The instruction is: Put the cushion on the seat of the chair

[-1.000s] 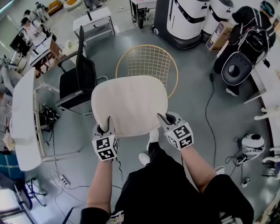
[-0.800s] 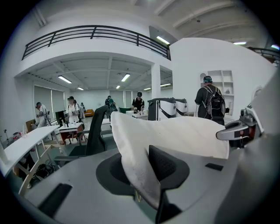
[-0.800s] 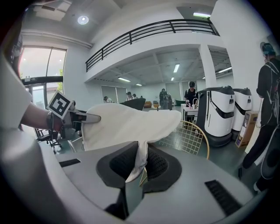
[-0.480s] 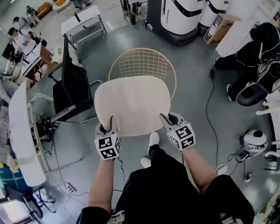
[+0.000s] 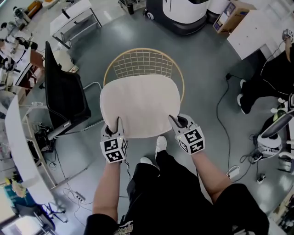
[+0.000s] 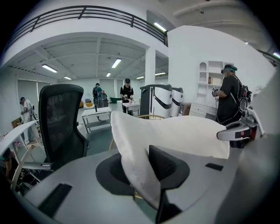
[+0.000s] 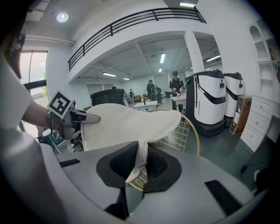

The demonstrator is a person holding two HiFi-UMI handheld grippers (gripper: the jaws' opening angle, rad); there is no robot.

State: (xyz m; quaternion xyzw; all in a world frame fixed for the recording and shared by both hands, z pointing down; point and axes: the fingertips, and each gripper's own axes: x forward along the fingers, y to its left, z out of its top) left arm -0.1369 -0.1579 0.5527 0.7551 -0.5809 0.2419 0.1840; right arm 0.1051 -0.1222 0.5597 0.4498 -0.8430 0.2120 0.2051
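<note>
A cream cushion (image 5: 140, 105) hangs flat in the air over the gold wire chair (image 5: 143, 63), covering most of its seat from above. My left gripper (image 5: 115, 127) is shut on the cushion's near left corner, and my right gripper (image 5: 176, 122) is shut on its near right corner. In the left gripper view the cushion (image 6: 175, 133) folds down between the dark pads. The right gripper view shows the cushion (image 7: 127, 124) pinched thin between the pads, with the chair's wire back (image 7: 183, 131) just beyond. The seat under the cushion is hidden.
A black office chair (image 5: 64, 94) stands left of the wire chair, next to a white desk (image 5: 23, 151). A cable (image 5: 219, 114) runs over the grey floor at right. A big white and black machine (image 5: 183, 11) stands behind. My feet (image 5: 158, 147) are below the cushion.
Both grippers have carried the cushion forward and down, so it now covers more of the wire chair. The grips are the same.
</note>
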